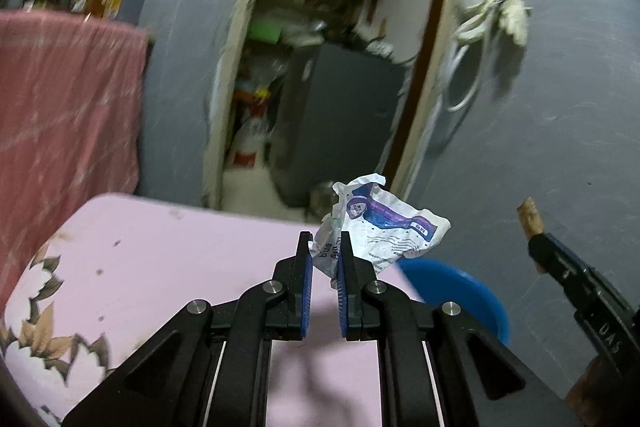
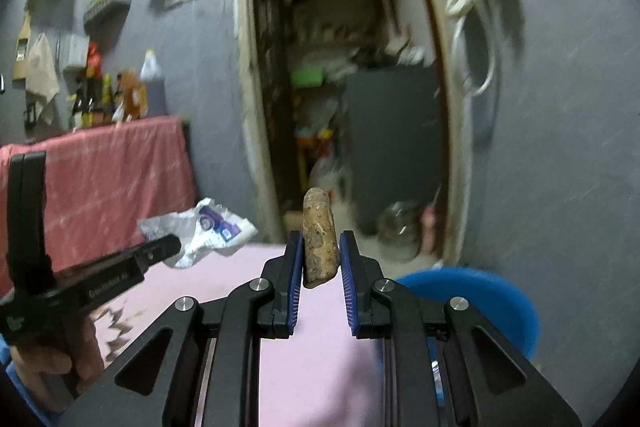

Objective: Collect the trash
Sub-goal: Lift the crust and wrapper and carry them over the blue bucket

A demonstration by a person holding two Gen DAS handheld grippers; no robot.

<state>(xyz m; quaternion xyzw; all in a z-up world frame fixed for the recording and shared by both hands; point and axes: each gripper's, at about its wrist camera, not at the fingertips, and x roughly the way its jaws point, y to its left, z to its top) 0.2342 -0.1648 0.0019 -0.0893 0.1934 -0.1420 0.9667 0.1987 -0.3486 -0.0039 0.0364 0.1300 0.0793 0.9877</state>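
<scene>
The left tongs (image 1: 325, 247) are clamped on a crumpled wrapper (image 1: 380, 227); the right tongs (image 2: 319, 255) are clamped on a brown chunk (image 2: 319, 239), long axis upright. The blue bin (image 2: 492, 303) lies below and right of both, nearer the right tongs, beyond the worktop (image 1: 160, 267) edge.

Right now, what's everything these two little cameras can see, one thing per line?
Crumpled wrapper: one, white and purple, pinched by the left gripper.
Brown chunk: one, tan, between the right gripper's pads.
Bin: one, blue, beyond the table's edge.
Table: one, pink with leaf print, below both grippers.
Cloth: one, red, draped at left.
Doorway: one, open onto cluttered shelves.
Left gripper: black, blue pads.
Right gripper: black, blue pads.
</scene>
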